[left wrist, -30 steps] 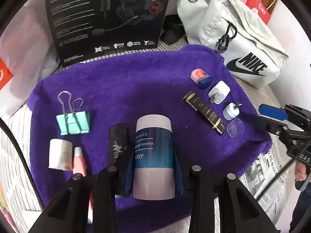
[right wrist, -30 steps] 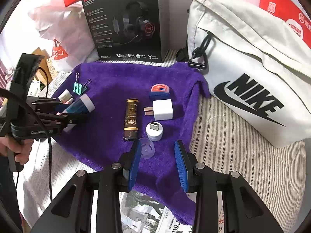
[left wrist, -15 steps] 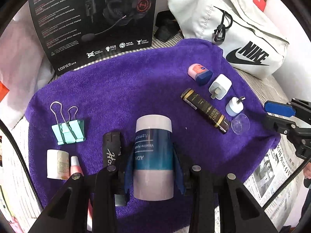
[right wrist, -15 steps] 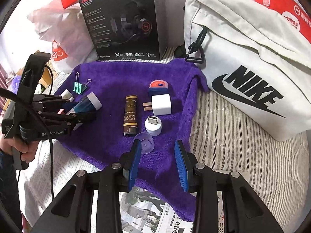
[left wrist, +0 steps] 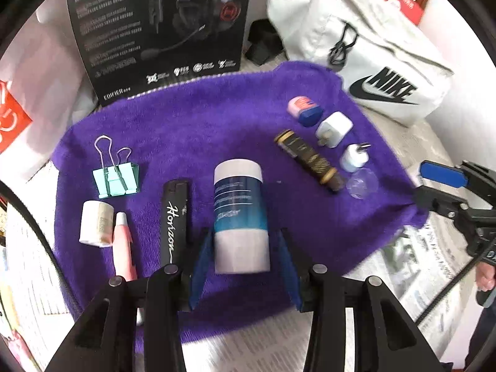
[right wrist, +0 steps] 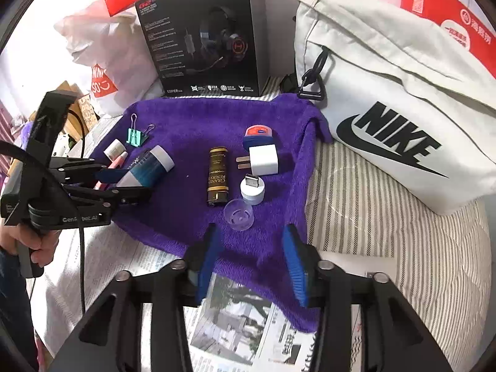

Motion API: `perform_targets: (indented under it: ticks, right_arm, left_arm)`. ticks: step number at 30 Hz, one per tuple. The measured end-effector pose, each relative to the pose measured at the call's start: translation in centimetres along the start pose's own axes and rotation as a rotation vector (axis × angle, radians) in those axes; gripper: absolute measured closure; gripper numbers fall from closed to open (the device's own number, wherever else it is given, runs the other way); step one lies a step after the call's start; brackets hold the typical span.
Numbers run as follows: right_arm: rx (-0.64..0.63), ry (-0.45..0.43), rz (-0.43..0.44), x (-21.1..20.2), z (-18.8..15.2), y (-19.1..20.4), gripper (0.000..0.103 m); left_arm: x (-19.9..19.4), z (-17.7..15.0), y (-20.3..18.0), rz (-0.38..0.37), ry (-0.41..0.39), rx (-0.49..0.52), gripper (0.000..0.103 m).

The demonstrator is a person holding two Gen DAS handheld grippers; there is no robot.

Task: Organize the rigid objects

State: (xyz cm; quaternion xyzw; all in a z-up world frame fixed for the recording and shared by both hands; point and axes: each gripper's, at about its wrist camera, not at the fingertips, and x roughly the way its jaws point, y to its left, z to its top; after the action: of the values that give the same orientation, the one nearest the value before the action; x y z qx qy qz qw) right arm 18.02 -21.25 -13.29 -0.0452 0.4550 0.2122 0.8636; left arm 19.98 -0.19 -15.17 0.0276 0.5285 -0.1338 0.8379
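Observation:
A blue-and-white Vaseline tube (left wrist: 240, 215) lies on the purple towel (left wrist: 217, 117) between the jaws of my left gripper (left wrist: 241, 274), which now stand open, clear of it on both sides. It also shows in the right wrist view (right wrist: 148, 170). Left of it lie a black Horizon bar (left wrist: 173, 220), a pink tube (left wrist: 122, 241), a small white roll (left wrist: 96, 228) and a teal binder clip (left wrist: 116, 178). My right gripper (right wrist: 252, 265) is open and empty, just short of a clear cap (right wrist: 238, 214).
On the towel's right lie a dark gold-trimmed tube (right wrist: 218, 176), a white charger (right wrist: 263, 159), a small white USB plug (right wrist: 252, 187) and a pink-blue tin (right wrist: 259, 135). A headset box (right wrist: 204, 34) and a white Nike bag (right wrist: 396, 99) stand behind. Newspaper (right wrist: 235, 325) lies in front.
My left gripper's jaws have opened and let go of the Vaseline tube, which now lies on the towel. The Horizon bar is fully uncovered. The right gripper barely moved.

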Motion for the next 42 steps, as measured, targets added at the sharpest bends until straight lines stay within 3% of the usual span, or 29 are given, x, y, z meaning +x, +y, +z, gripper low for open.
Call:
perform_targets:
  ticks: [3,8,15,18,21,26,29,34,42]
  right_arm:
    - [0.007,-0.018,0.002,-1.2,-0.3,0.3,0.055]
    - [0.006,-0.053,-0.004,-3.3,-0.9,1.2,0.047]
    - [0.002,-0.089,-0.016,-6.1,-1.7,2.6,0.035]
    - [0.011,-0.114,-0.05,-7.5,-2.1,3.2,0.021]
    - [0.021,-0.15,-0.057,-9.1,-2.6,3.8,0.015]
    - [0.084,-0.186,-0.062,-11.2,-3.4,4.5,0.003]
    - [0.1,-0.176,-0.07,-11.7,-3.8,4.9,0.002]
    - [0.109,-0.13,-0.111,-12.1,-4.2,5.1,0.002]
    - [0.111,-0.132,-0.141,-12.8,-5.0,5.2,0.001]
  left_arm:
    - [-1.7,-0.5,-0.5,0.014,-0.025,0.01,0.051]
    - [-4.7,-1.8,-0.8,0.034,-0.065,-0.001,0.046]
    - [-9.1,-3.9,-1.3,0.076,-0.133,-0.059,0.022]
    - [-11.1,-4.9,-1.5,0.119,-0.161,-0.093,0.018]
    - [-13.3,-5.9,-2.0,0.146,-0.198,-0.119,0.009]
    - [-15.6,-7.3,-3.5,0.219,-0.236,-0.121,0.007]
    - [-17.2,-8.2,-4.1,0.239,-0.273,-0.174,0.006]
    - [-19.4,-9.2,-5.0,0.171,-0.328,-0.183,0.005]
    - [-19.1,-9.3,-5.0,0.206,-0.289,-0.203,0.005]
